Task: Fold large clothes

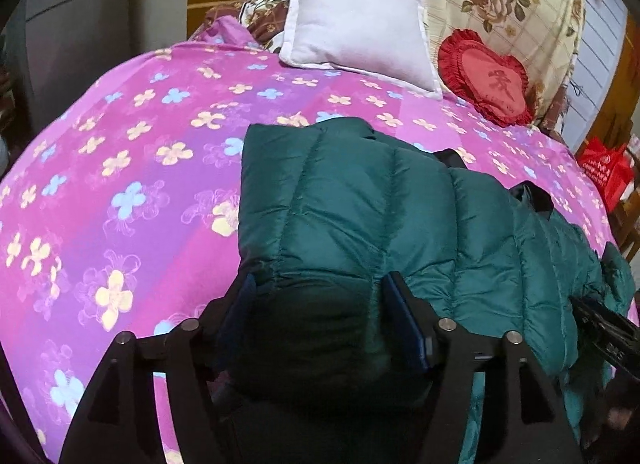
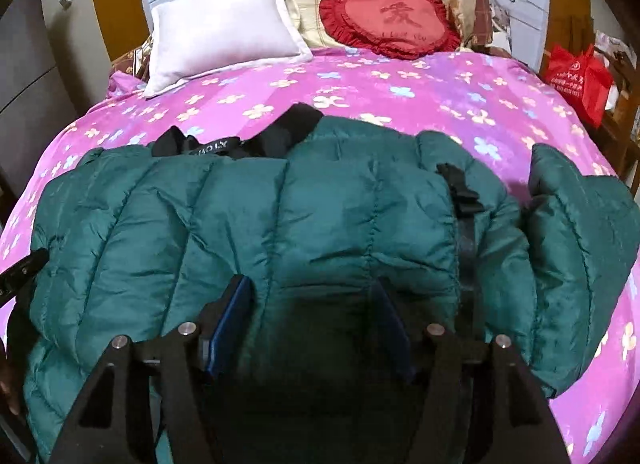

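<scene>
green puffer jacket [image 2: 304, 224] folded across bed [image 1: 120, 168], fold step just set down. left hand-held gripper [image 1: 320, 312] and right hand-held gripper [image 2: 312, 316] both apart, straddling padding unclamped; next, regrasp an edge for another fold.

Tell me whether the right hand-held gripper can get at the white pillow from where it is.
Probably not without moving: the right hand-held gripper sits low over the green puffer jacket, and the white pillow lies far up the bed, past the jacket.

Both grippers, left gripper [image 1: 320, 296] and right gripper [image 2: 310, 296], are built of black angular arms, silver screws and blue pads [image 1: 408, 328].
</scene>
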Demonstrator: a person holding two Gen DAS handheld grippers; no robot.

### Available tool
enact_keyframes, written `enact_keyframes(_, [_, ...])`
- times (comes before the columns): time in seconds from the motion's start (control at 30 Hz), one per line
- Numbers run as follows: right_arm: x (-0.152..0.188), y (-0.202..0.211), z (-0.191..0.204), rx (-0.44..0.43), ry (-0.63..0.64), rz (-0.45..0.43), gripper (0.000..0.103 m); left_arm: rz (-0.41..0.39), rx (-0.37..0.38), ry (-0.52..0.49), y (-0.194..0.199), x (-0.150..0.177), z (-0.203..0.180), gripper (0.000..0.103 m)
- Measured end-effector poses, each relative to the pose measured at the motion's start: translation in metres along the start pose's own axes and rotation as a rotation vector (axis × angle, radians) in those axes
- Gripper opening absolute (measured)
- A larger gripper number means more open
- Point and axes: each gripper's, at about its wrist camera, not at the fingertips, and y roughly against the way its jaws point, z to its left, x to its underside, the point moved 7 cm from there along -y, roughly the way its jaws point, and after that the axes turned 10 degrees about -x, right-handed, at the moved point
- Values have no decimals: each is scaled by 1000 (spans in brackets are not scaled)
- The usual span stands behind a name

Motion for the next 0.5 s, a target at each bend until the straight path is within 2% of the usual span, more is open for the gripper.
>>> enact_keyframes(0.1, [1, 14, 4, -11, 9, 8, 66, 4, 18, 24, 0, 1, 3, 50])
enact_keyframes(0.17, [4, 34, 3, -25, 9, -22, 67, 3, 21, 36, 3, 1, 4, 50])
enact_keyframes(0.23, [13, 44, -3, -4, -2, -39, 72, 12, 25, 51, 8, 2, 5, 50])
enact_keyframes(0.33, [26, 27, -8, 1, 11, 31, 72, 21, 35, 68, 23, 3, 7, 50])
enact_keyframes(0.43, [25, 35, -3, 12, 25, 38, 72, -9, 55, 43, 48, 4, 3, 50])
enact_keyframes(0.5, [22, 52, 3, -29, 10, -1, 72, -34, 57, 14, 62, 5, -1, 50])
